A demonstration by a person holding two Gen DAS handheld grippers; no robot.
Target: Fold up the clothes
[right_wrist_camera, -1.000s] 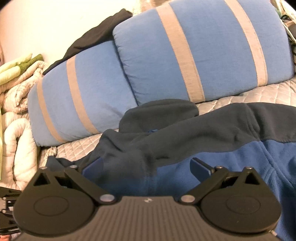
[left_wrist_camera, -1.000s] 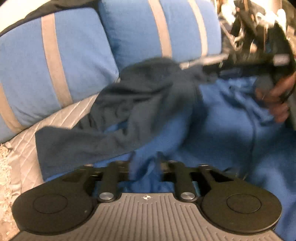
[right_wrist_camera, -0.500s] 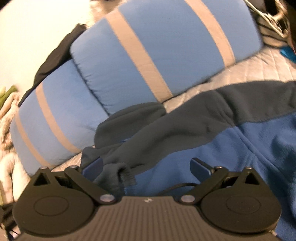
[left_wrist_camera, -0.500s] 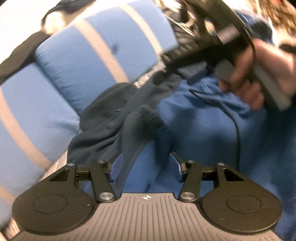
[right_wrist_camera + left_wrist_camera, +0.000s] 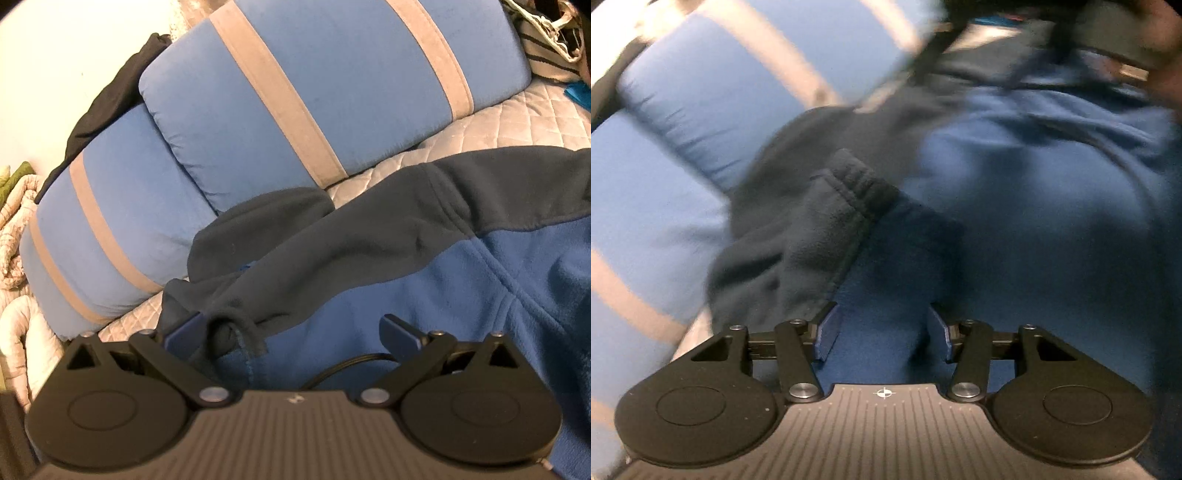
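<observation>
Fleece jacket [image 5: 424,280], blue body with dark grey sleeves, lies spread on the quilted cover [image 5: 498,125] in front of two striped pillows [image 5: 314,92]. Looks soft, thick, light and floppy; it should bunch, not slip. Best hold is probably the ribbed cuff [image 5: 855,181], at 11 o'clock from the left gripper [image 5: 881,332], or a hem edge. Left gripper's fingers are apart, blue fleece between them, unpinched. Right gripper [image 5: 291,328] is spread wide, holding nothing, cuff fabric near its 9 o'clock finger.
</observation>
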